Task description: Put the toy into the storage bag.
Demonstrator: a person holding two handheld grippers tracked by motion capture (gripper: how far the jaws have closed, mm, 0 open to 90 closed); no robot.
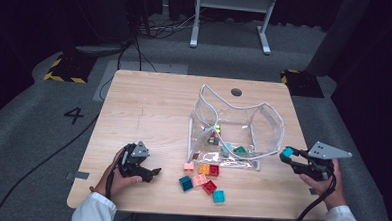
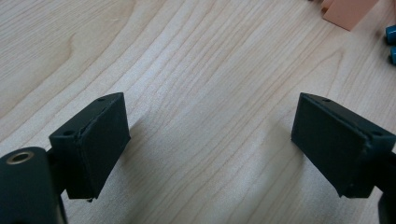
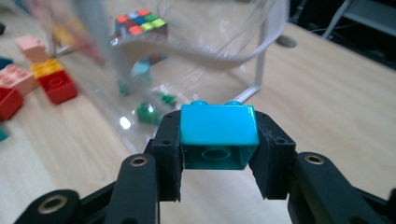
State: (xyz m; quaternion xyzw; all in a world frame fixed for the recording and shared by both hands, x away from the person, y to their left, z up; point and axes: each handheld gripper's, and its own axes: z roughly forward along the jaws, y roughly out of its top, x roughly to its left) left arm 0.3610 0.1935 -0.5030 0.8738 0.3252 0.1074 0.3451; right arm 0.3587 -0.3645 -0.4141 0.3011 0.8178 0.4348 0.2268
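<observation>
Right now the right tongs (image 1: 288, 155) are clamped on a turquoise brick (image 3: 218, 135), held above the surface (image 1: 149, 103) just off the right wall of the clear bag (image 1: 271, 126). That curved wall and its white rim stand between the brick and the bag's inside. The left tongs (image 1: 148, 172) rest low at the near left, gaping wide with nothing between them, well apart from the bag.

Loose bricks lie in front of the bag: a pink one (image 1: 188, 165), an orange one (image 1: 204, 168) touching a red one (image 1: 214, 170), and nearer the edge a teal one (image 1: 185, 183), another pink (image 1: 199, 180), another red (image 1: 209, 186) and a light turquoise one (image 1: 219, 196). Inside the bag sit a puzzle cube (image 1: 213, 136), a pale blue brick (image 1: 225, 151) and a green one (image 1: 240, 151).

From the right gripper view the brick's two studs and the round hole in its side are plain, with both pads pressing its flanks; the cube's coloured top (image 3: 140, 22) shows through the blurred plastic. The high view gives the whole layout, the round hole (image 1: 236, 92) in the far surface and the white frame (image 1: 231, 17) on the floor beyond. The left gripper view looks down at bare wood grain between its two pads, with a pink brick's corner (image 2: 350, 11) and a bit of teal (image 2: 391, 42) at the upper right edge
</observation>
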